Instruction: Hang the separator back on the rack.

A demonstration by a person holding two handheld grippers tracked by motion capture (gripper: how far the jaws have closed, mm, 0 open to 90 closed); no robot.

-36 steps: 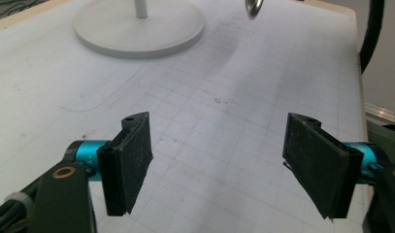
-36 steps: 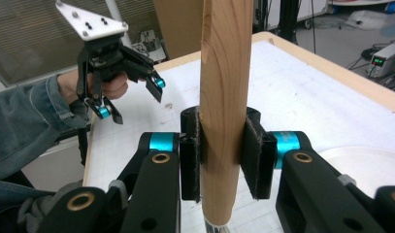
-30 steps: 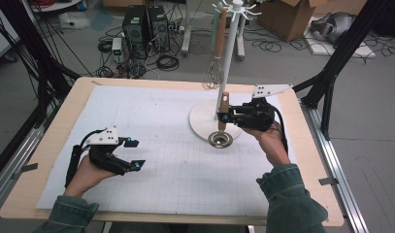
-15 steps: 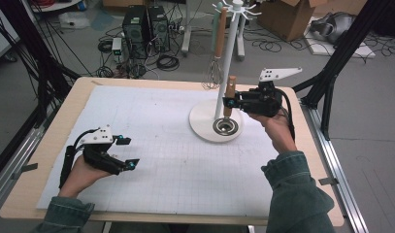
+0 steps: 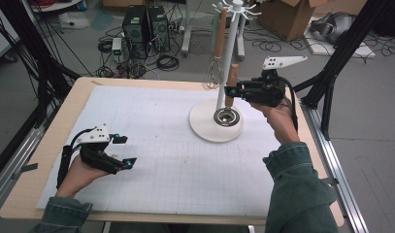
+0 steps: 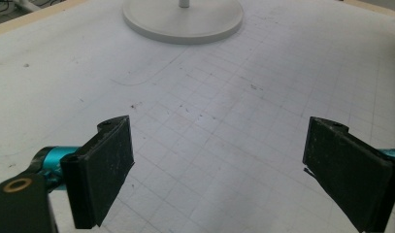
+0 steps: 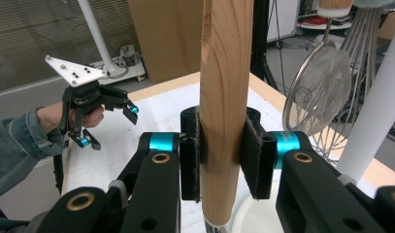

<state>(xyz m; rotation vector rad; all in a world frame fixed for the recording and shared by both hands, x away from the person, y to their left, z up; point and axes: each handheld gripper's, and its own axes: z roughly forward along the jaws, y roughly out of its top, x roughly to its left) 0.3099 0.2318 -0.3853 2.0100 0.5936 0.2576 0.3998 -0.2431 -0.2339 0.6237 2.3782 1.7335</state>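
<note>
The step in hand looks like hanging a utensil on the rack: the right gripper (image 5: 232,90) has its fingers (image 7: 190,160) clamped on the wooden handle (image 7: 225,97) of a small strainer (image 5: 227,116), holding it upright with the metal bowl just above the rack's round white base (image 5: 205,131), beside the white pole (image 5: 229,53). By my reading, the next move calls for carrying the handle up to the hooks at the pole's top (image 5: 236,7) and catching its end on a free one, clear of the utensils that hang there. The left gripper (image 5: 128,151) rests low over the worktop (image 5: 151,121), well apart from the rack, its fingers (image 6: 107,165) wide apart with nothing between them, having just been opening. Counted: one rack, one strainer in hand, two grippers, and on the hooks a whisk (image 5: 215,73) with a wooden handle; in the right gripper view a flat mesh skimmer (image 7: 317,92) hangs next to the whisk's wires.
</note>
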